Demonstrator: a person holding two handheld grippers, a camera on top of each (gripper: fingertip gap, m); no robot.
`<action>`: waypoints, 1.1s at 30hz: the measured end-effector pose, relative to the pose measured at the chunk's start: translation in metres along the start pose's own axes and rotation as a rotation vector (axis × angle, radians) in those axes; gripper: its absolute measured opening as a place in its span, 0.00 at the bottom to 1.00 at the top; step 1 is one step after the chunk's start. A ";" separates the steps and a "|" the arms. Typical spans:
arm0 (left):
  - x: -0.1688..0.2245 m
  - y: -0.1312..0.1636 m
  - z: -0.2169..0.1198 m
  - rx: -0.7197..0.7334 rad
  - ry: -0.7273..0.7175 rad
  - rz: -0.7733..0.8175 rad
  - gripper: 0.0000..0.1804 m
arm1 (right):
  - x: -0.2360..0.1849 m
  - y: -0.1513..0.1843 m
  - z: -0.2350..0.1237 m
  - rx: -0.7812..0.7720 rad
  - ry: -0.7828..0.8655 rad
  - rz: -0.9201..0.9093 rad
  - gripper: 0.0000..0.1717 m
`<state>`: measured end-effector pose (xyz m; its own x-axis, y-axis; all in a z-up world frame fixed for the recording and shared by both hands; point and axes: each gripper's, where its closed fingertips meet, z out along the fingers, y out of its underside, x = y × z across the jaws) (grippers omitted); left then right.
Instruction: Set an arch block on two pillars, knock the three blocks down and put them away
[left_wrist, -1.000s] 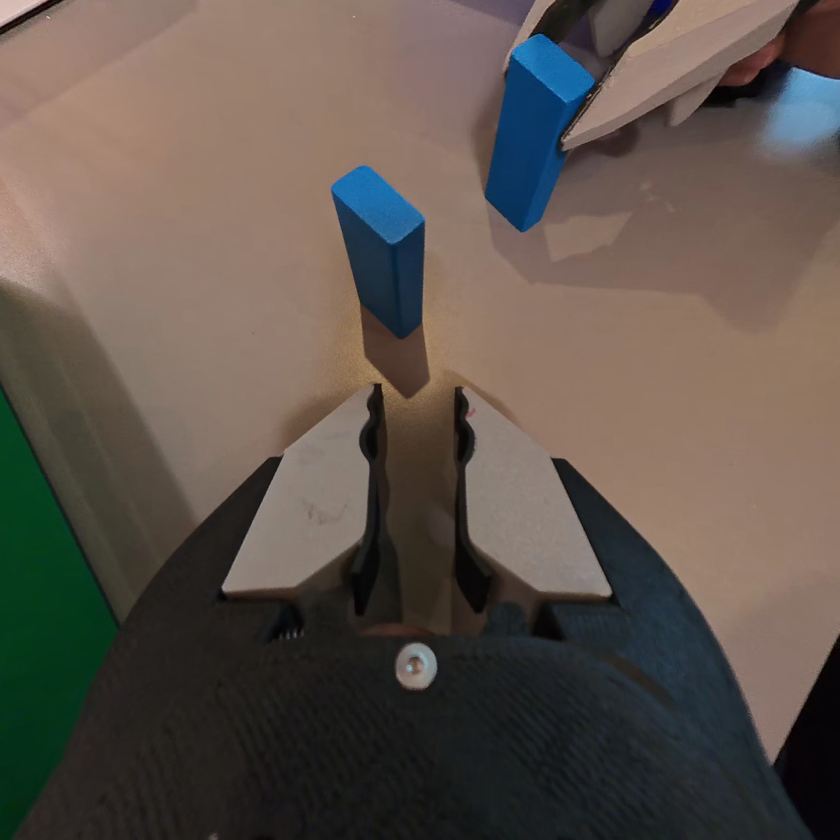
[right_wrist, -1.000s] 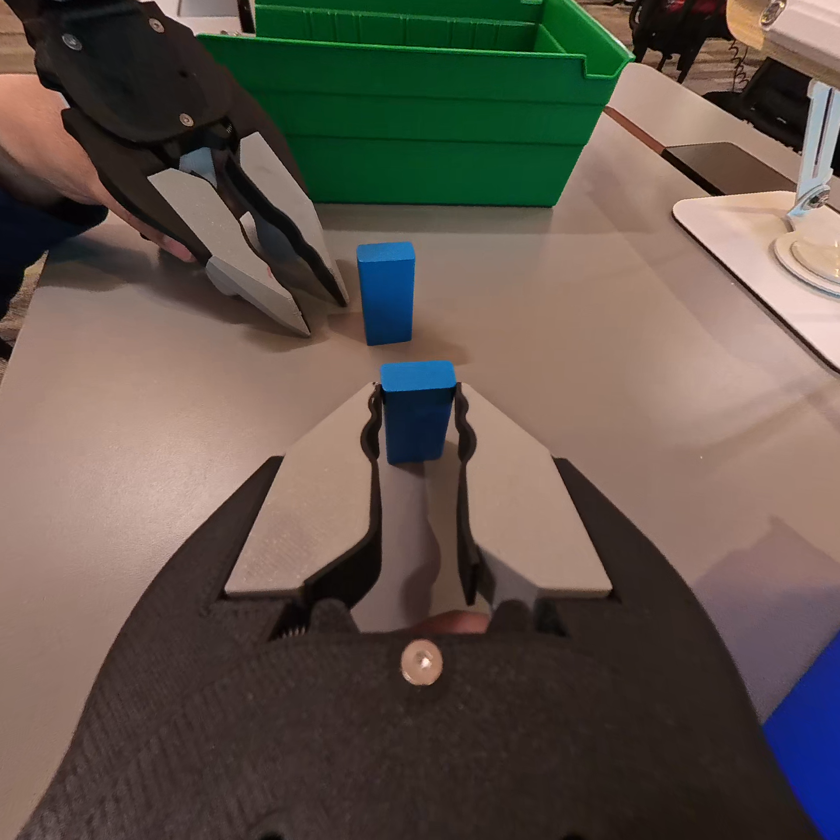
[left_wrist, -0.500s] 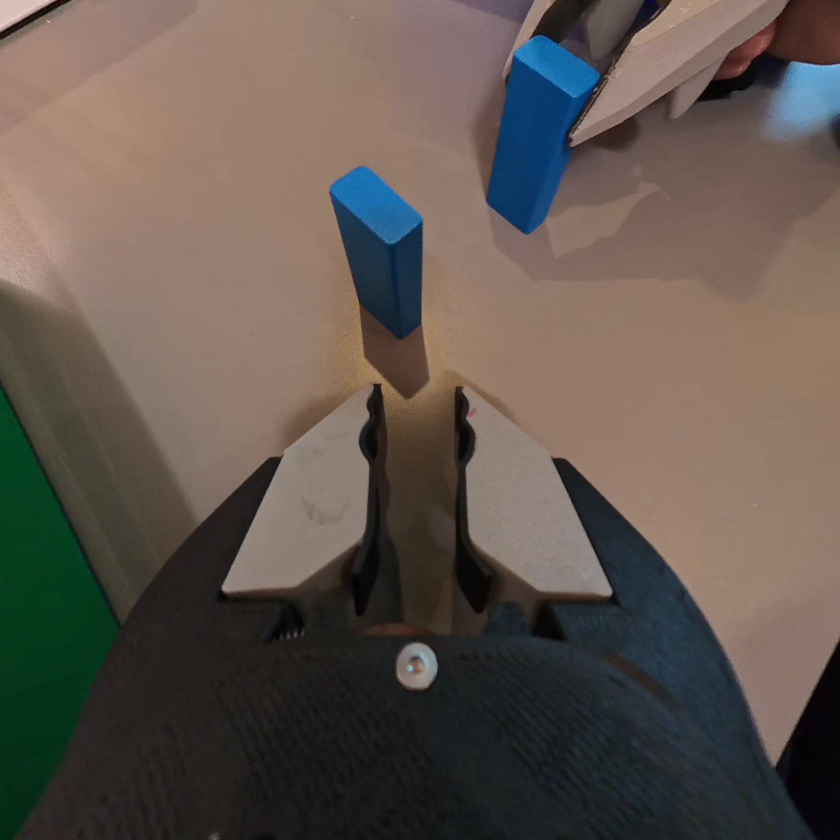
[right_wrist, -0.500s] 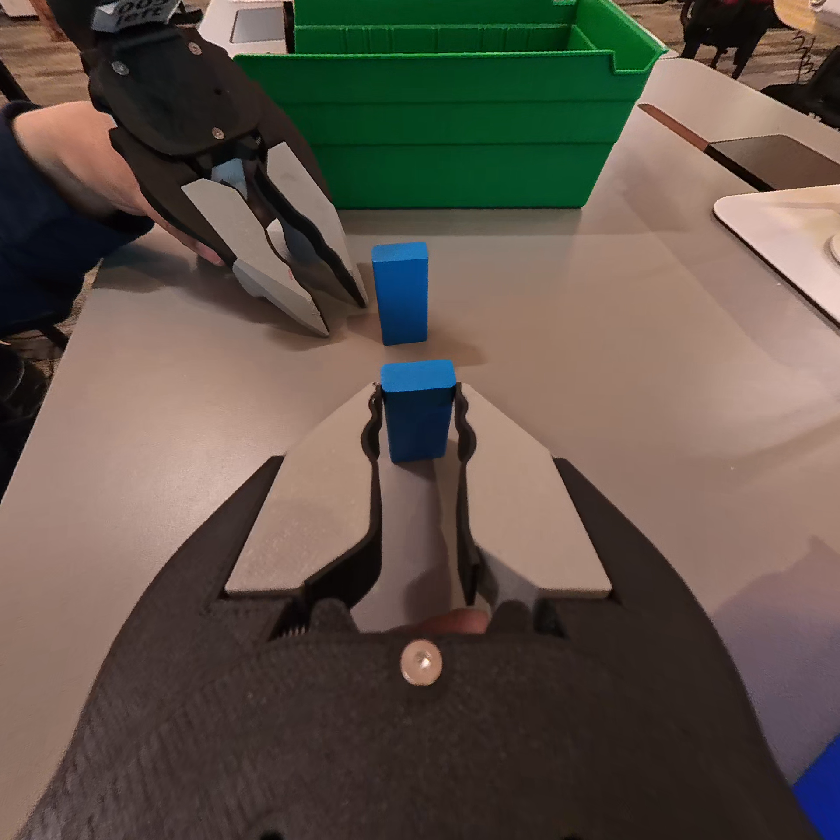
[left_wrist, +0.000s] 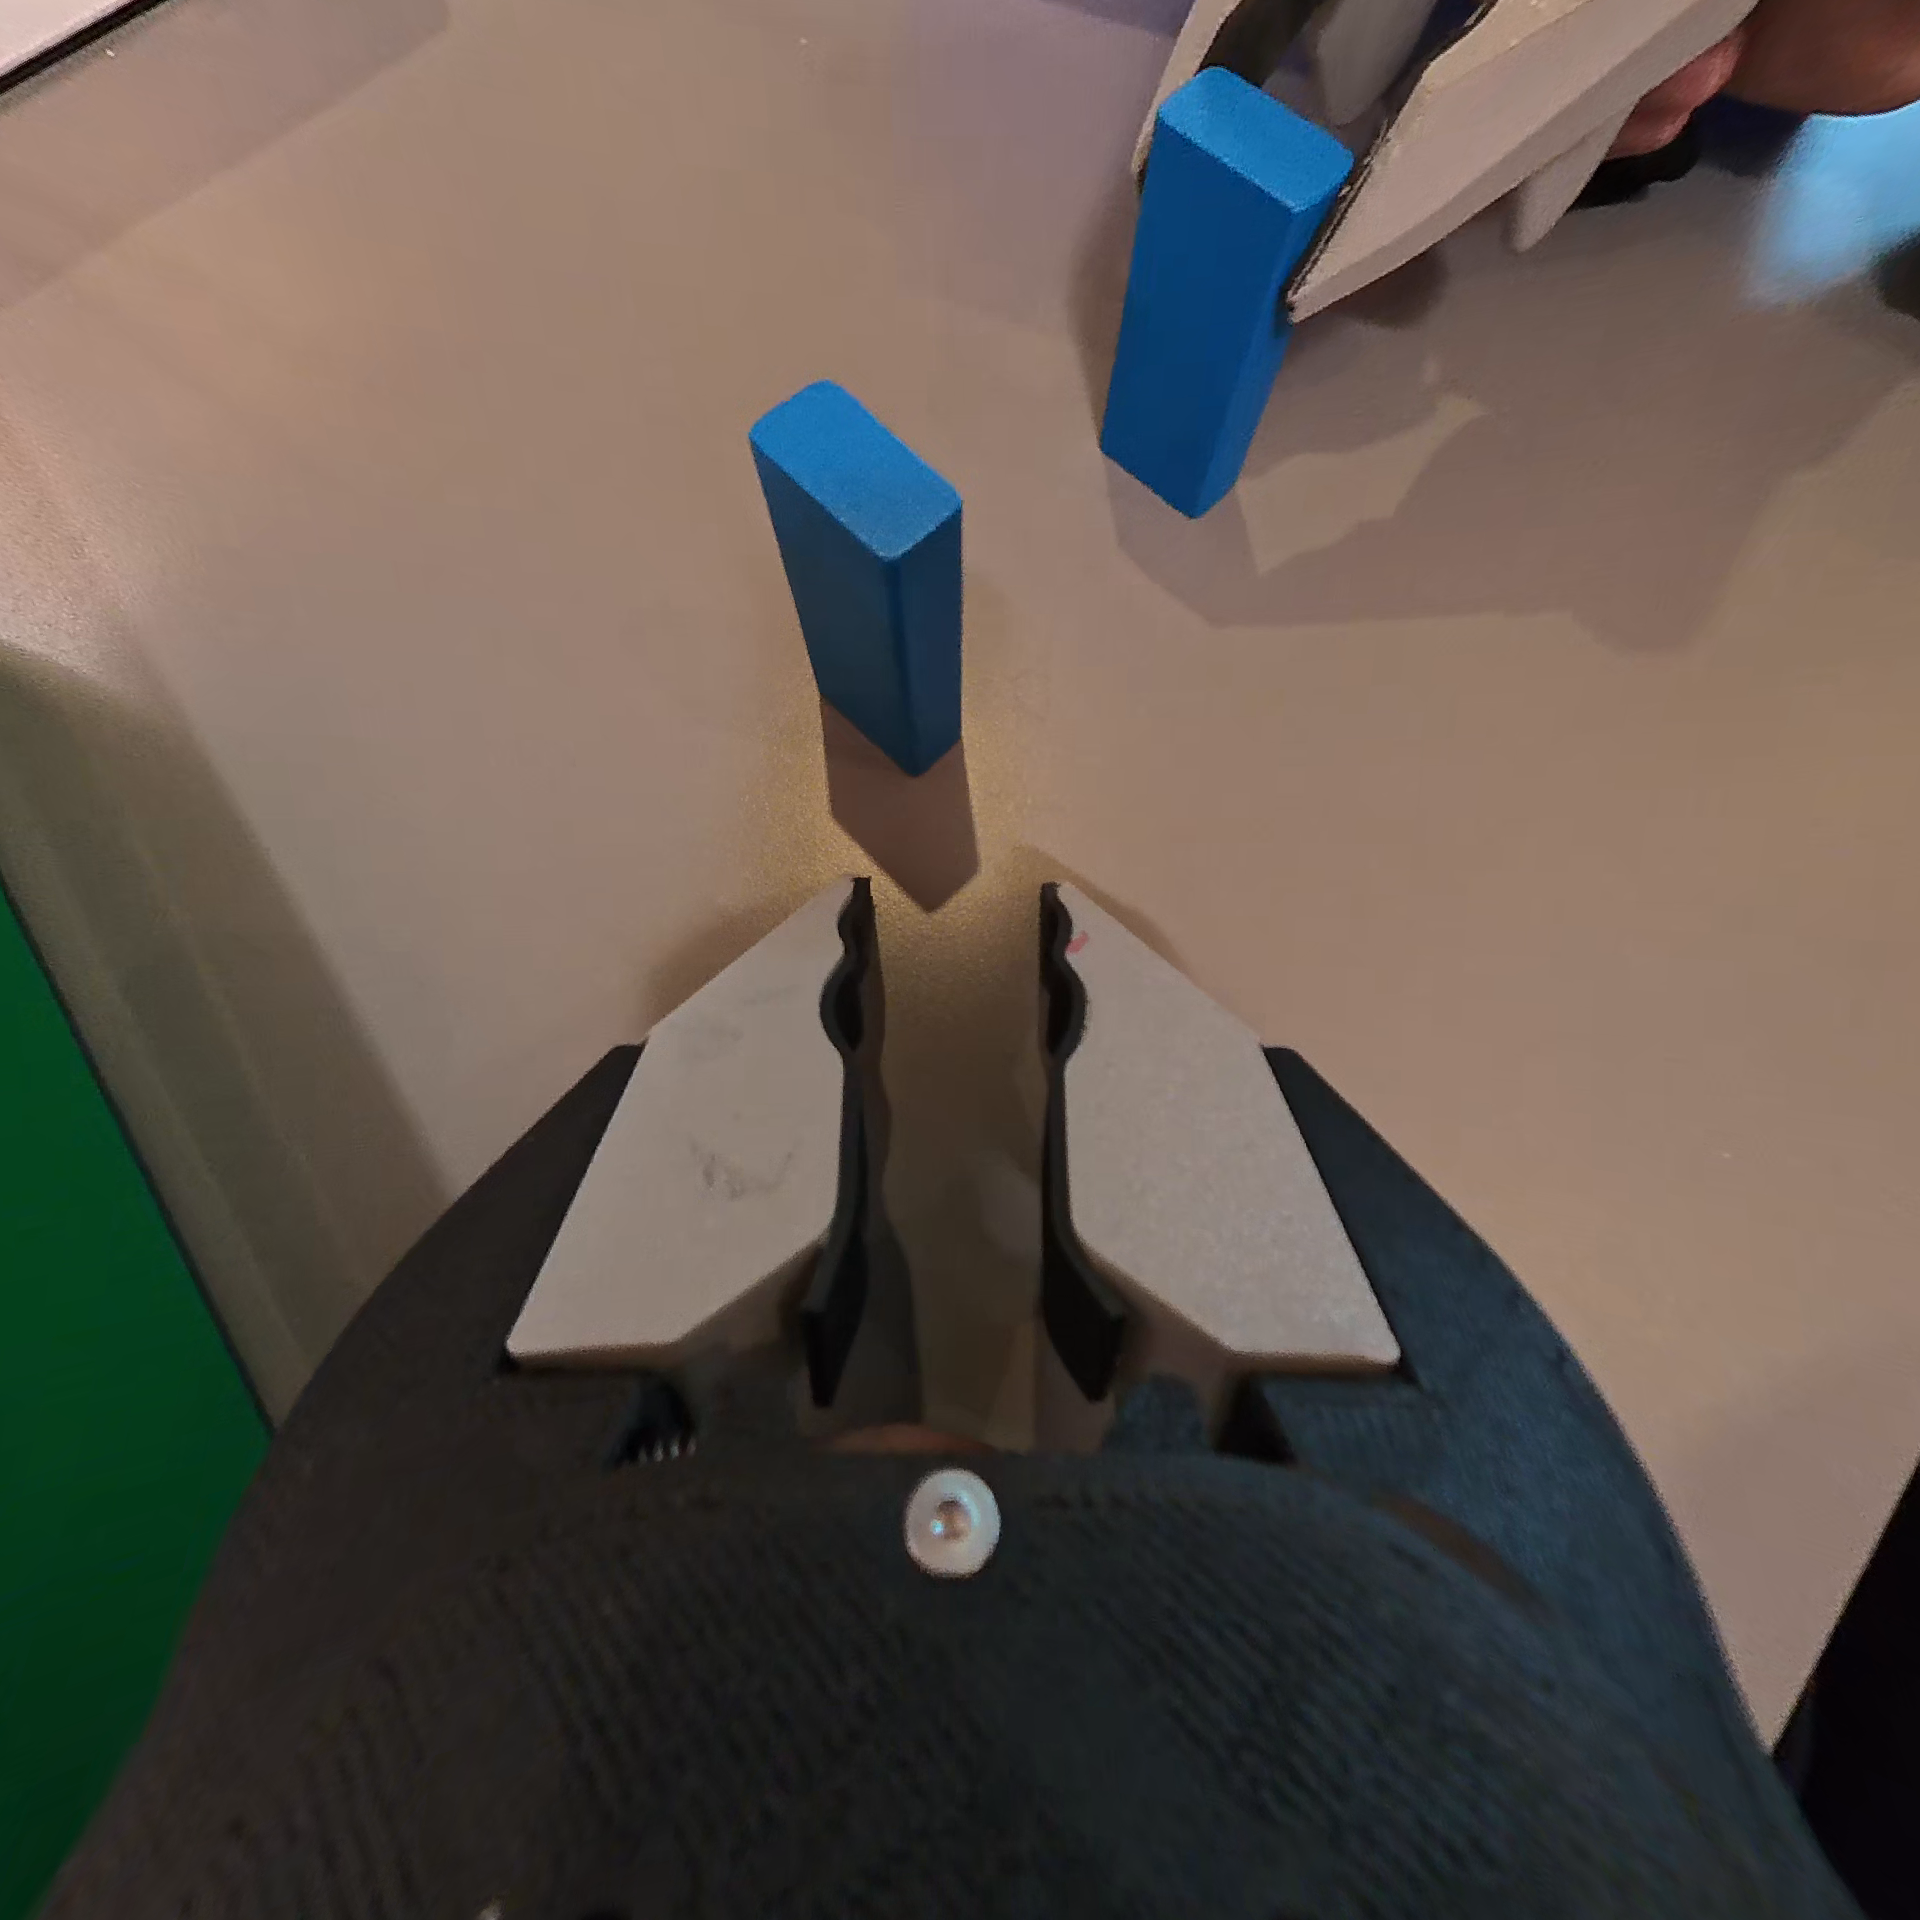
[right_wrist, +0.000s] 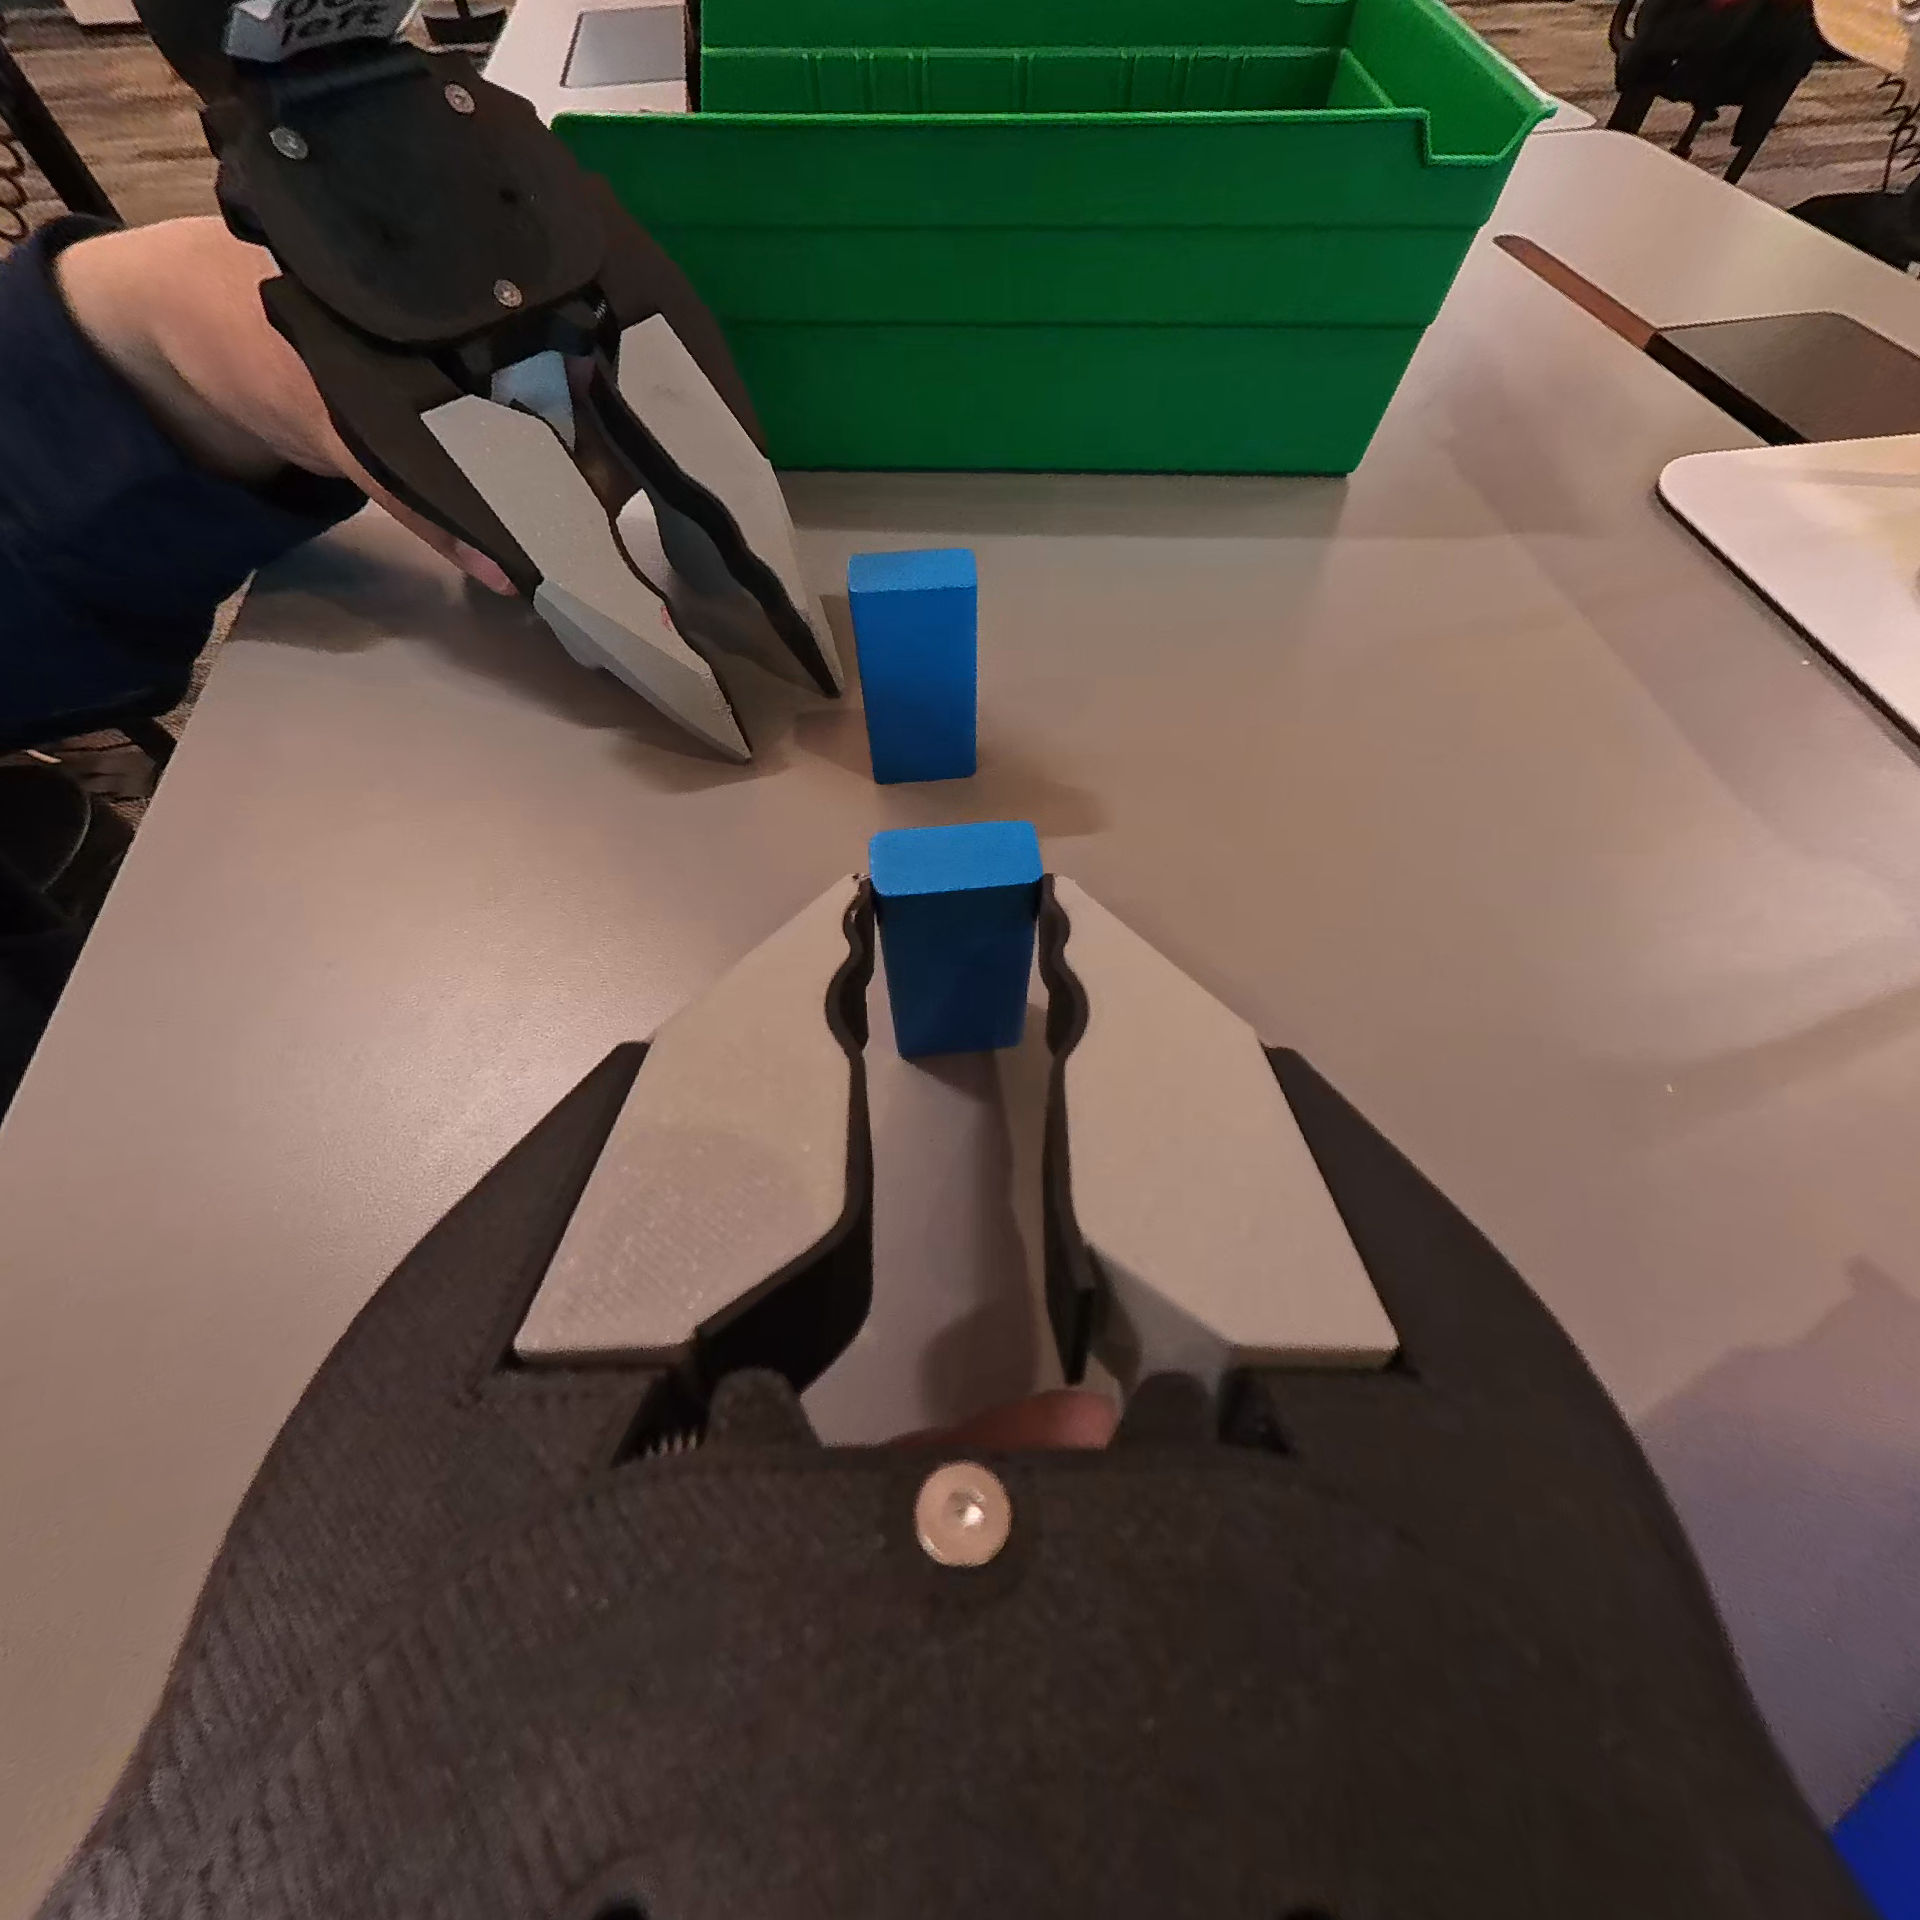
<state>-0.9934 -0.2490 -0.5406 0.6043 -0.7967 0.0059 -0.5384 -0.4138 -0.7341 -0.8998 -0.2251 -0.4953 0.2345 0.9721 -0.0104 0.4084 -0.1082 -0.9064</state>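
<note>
A blue pillar block stands upright on the grey table, just ahead of my left gripper, which is open and empty, its fingertips a short way from the block. My right gripper is shut on a second blue pillar block, pads pressed on its two sides, holding it upright near the first pillar. The held block also shows in the left wrist view, its lower end at or just above the table. The left gripper shows in the right wrist view beside the standing pillar.
A green bin stands at the back of the table behind the pillars; its wall shows at the left edge of the left wrist view. A white board lies at the right. A blue object's corner shows at the bottom right. Some 11 cm of space lies between my two pairs of fingers.
My right gripper has turned slightly while keeping the block gripped; the bin has slid right in its view. The left gripper and the standing pillar have not moved.
</note>
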 end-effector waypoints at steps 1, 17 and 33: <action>0.000 0.000 0.000 0.000 0.000 0.000 0.17 | 0.000 0.000 0.000 0.000 -0.001 -0.002 0.16; 0.002 0.000 -0.001 -0.004 0.000 -0.004 0.18 | 0.000 -0.002 -0.002 0.011 0.008 0.000 0.20; -0.048 -0.058 -0.171 0.349 -0.115 -0.175 0.25 | -0.025 -0.042 -0.027 0.162 0.051 -0.070 0.24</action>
<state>-1.0921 -0.2620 -0.3819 0.7412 -0.6652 0.0900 -0.2018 -0.3487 -0.9153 -0.8986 -0.2504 -0.4454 0.2566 0.9638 0.0728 0.2787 -0.0016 -0.9604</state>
